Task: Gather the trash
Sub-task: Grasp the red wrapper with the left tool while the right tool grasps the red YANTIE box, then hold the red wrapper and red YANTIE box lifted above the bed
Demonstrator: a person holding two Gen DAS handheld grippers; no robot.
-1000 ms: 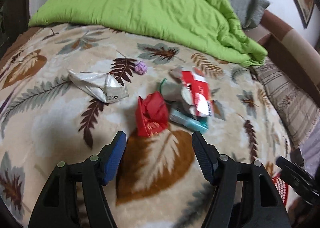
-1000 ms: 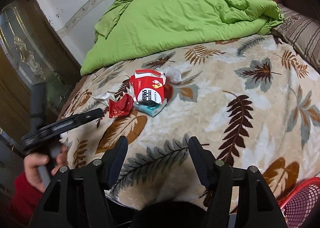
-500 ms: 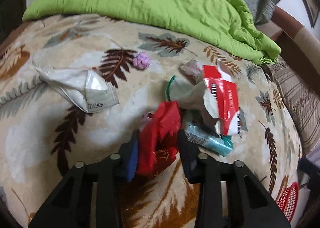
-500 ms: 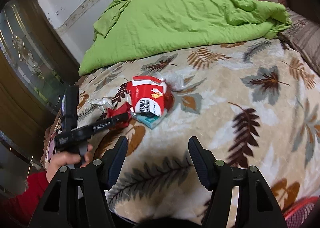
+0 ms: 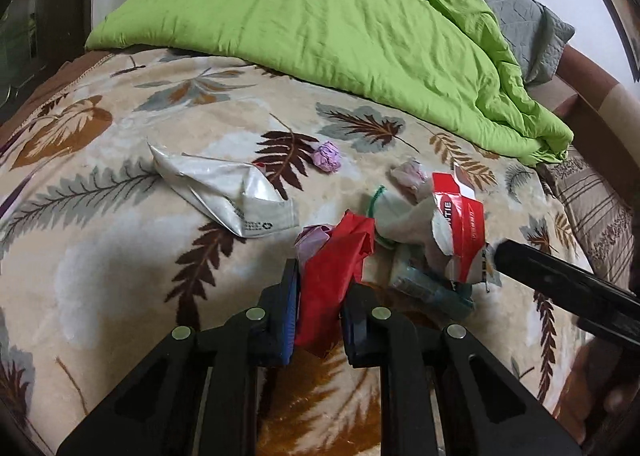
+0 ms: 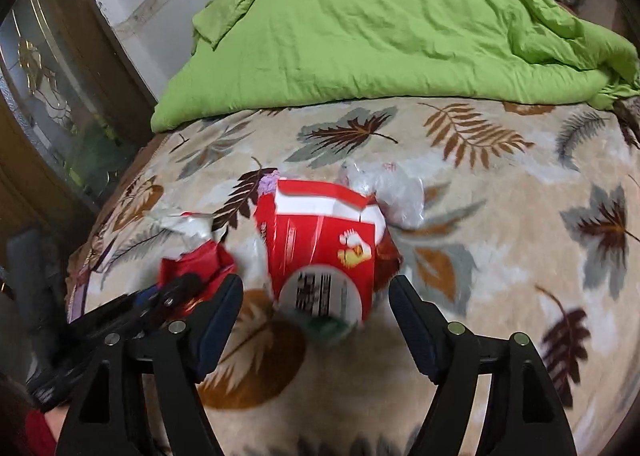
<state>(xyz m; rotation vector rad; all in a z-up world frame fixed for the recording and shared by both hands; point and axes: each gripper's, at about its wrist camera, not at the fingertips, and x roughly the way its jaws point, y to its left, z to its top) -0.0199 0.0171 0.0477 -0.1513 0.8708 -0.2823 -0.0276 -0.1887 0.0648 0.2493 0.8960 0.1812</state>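
On the leaf blanket (image 5: pixel 100 256) ahead of both tongs | red-white carton (image 6: pixel 324 240) lies between spread fingers of right tongs (image 6: pixel 316 316), released | left tongs (image 5: pixel 320 296) clenched around red wrapper (image 5: pixel 332 268)

Both wrist views close over shared trash pile (image 5: pixel 424 232).

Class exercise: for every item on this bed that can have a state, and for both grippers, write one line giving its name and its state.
Left gripper: shut on red wrapper.
Right gripper: open, astride red carton.
Red carton: torn open, crumpled.
Silver pouch: flattened, lying free.
Purple wad: balled up, untouched.
Teal packet: partly under the carton.
Green duvet: bunched up at the far end.
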